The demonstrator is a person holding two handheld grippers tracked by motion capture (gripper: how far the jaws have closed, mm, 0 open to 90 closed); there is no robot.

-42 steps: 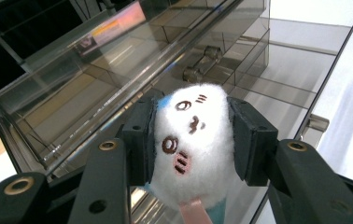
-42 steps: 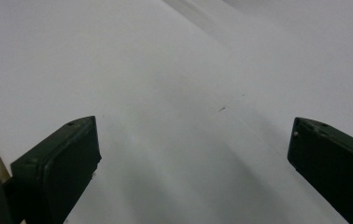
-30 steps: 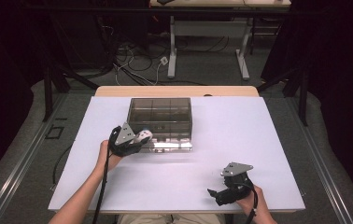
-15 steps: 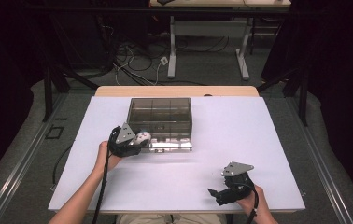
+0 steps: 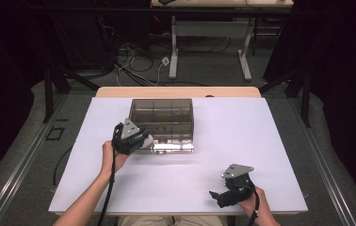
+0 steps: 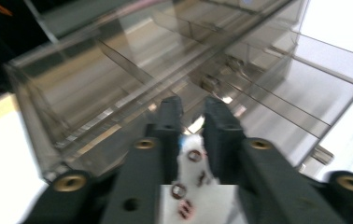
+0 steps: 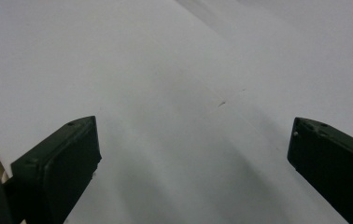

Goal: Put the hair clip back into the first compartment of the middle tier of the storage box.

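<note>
- Our left gripper [image 6: 191, 109] sits at the clear compartment box [image 5: 163, 117], jaws just closing down narrow, a small white piece between them.
- Our right gripper [image 5: 218, 197] rests wide open on the table [image 5: 242, 127].

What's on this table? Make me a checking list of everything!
Surface: white table, bare around the box.
Job's things: see-through box with compartments, towards the far edge.
Clutter: nothing seen.
Grippers: left tongs at the box's front corner, just been closing, almost together; anything pinched unclear. Right tongs wide open over bare table.
Cables: cord trails from the left tongs; wires lie on the floor behind.
Surroundings: desk legs, dark curtains.
</note>
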